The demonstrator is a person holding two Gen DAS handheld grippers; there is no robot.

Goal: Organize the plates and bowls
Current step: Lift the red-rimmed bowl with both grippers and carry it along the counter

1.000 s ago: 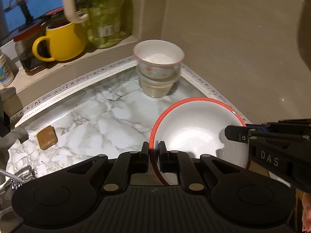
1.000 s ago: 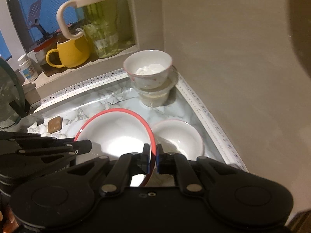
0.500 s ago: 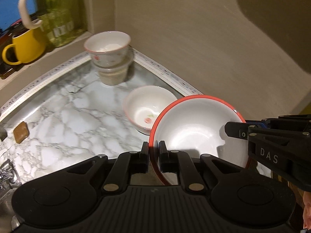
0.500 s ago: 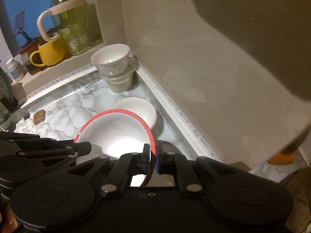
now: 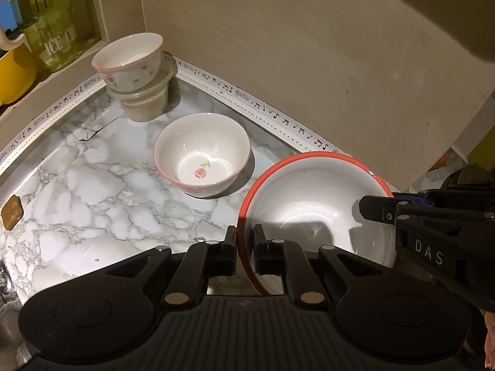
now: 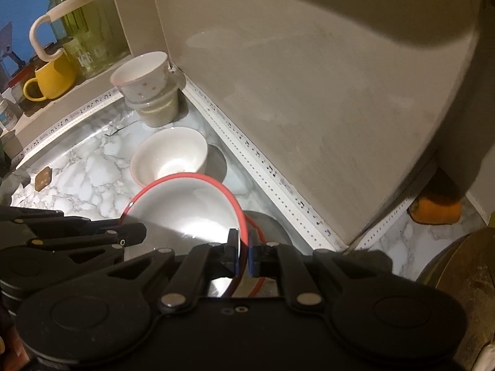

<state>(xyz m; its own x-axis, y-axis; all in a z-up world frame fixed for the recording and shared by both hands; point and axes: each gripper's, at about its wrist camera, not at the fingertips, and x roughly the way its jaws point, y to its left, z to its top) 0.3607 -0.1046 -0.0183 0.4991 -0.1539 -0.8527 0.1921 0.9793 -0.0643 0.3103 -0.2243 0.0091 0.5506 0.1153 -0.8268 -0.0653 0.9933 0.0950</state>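
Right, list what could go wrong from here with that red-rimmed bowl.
1. Both the left gripper and right gripper pinch only the thin rim of the red-rimmed bowl; if the hands drift apart or twist, it could slip.
2. The flower bowl sits close beside it on the marble counter; lowering carelessly could knock rims together.

A: Left gripper (image 5: pixel 244 242)?
B: Angled steeply down, jaws clamped tight on the near-left rim of the red-rimmed bowl (image 5: pixel 312 204), one pad inside the wall, one outside.
A: Right gripper (image 6: pixel 243 249)?
B: Same downward tilt, jaws pinched on the opposite rim. From the left wrist view its fingers (image 5: pixel 380 211) reach in from the right edge, over the bowl's far side.
A: Both gripping, then?
B: Yes, one on each side. A bit of the person's hand shows at the lower right edge behind the right gripper.
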